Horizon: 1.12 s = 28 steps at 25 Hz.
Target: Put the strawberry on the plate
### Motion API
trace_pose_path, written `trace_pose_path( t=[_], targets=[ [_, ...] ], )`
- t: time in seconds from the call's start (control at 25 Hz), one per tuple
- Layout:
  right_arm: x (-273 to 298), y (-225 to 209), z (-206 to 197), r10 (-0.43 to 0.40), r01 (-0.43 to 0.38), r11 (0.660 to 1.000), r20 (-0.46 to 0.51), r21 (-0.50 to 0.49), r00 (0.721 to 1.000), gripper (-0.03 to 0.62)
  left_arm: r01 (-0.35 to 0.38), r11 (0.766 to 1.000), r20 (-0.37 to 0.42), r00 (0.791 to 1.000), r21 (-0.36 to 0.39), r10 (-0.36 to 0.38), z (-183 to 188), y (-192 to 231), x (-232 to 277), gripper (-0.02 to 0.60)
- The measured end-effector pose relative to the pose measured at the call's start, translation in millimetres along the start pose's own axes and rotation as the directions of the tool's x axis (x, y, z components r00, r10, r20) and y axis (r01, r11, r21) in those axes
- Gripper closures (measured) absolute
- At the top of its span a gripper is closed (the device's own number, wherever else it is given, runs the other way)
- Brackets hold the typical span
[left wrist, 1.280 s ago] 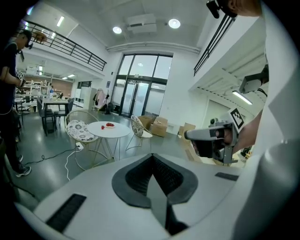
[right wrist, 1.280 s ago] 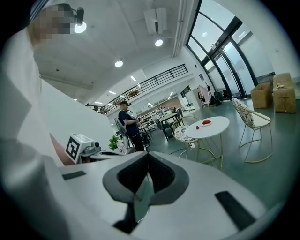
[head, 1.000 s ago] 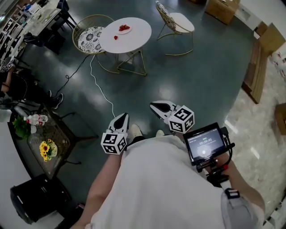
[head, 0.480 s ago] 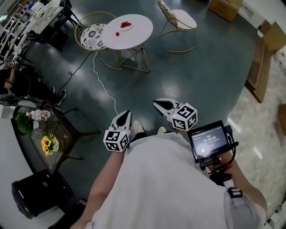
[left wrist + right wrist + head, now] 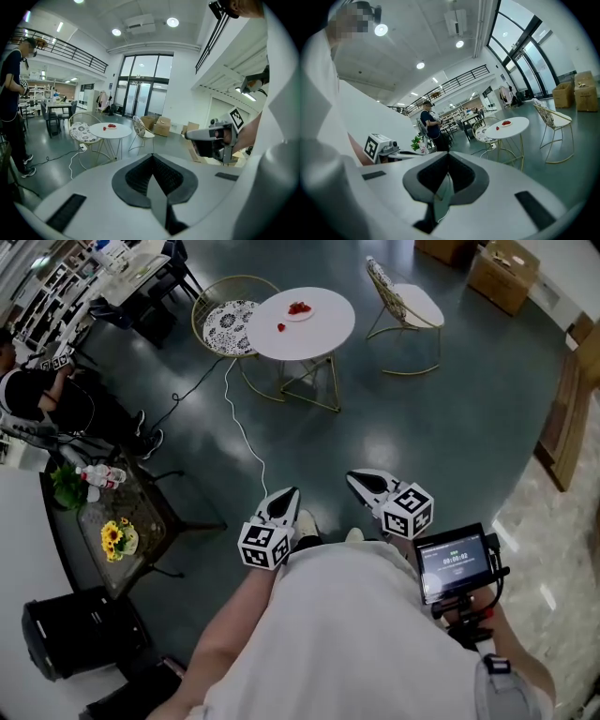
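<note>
Strawberry (image 5: 281,327): a single red one lies on the bare top of the round white table (image 5: 323,329) far across the room, just beside the plate (image 5: 300,309) but not on it. The plate itself carries a small heap of red fruit. From the left gripper view the same berry (image 5: 104,128) and plate (image 5: 111,125) show small on the distant tabletop, and the right gripper view catches them too, berry (image 5: 498,128) left of plate (image 5: 506,123).

Both tools are held low in front of the person's body, well apart from the table. The left gripper (image 5: 287,495) has its jaws pressed together with nothing between them, and its own view shows the seam fully closed. The right gripper (image 5: 358,480) is likewise closed and empty, pointing toward the table.

A wire chair with a patterned cushion (image 5: 228,320) stands at the table's left, a second chair (image 5: 410,302) at its right. A white cable (image 5: 242,423) trails over the dark floor from the table toward the person. A small screen (image 5: 455,563) sits by the right hand
</note>
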State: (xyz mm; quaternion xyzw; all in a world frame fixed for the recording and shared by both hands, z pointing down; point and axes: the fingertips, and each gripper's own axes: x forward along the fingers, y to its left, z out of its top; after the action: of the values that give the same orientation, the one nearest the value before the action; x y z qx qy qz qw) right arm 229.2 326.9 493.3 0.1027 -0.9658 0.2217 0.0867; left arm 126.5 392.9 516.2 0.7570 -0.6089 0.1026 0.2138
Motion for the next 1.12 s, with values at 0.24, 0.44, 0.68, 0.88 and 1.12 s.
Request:
trace_pose_path(
  t=[0.24,0.44,0.68,0.88,1.12],
  targets=[
    [0.3,1.3,-5.9,0.01,-0.01,1.0,-0.013,0.006,1.0,0.588,0.002,1.0,-0.003,1.0,0.002,-0.002,-1.9,-0.2,-0.1,0.575],
    [-0.3,-2.1,-7.6,0.005,-0.005,1.0,-0.015,0.009,1.0,0.586,0.005,1.0,-0.008,1.0,0.005,-0.005,-4.0,-1.2,2.6,0.575],
    [-5.2,-6.7,-9.9,0.0,0.0,1.0,-0.01,0.014,1.0,0.588,0.004,1.0,-0.013,1.0,0.005,-0.004,-7.0,-4.3,6.1,0.575],
    [-6.2,-9.8,-11.9,-0.004,0.004,1.0,0.001,0.022,1.0,0.588,0.003,1.0,-0.019,1.0,0.013,-0.003,-8.2,-5.5,7.5,0.575],
    [-4.8,-19.3,-7.2,0.003,-0.003,0.999,-0.001,0.032,1.0,0.588,-0.003,1.0,-0.02,1.0,0.014,0.004,1.9,-6.2,13.0,0.575]
  ],
)
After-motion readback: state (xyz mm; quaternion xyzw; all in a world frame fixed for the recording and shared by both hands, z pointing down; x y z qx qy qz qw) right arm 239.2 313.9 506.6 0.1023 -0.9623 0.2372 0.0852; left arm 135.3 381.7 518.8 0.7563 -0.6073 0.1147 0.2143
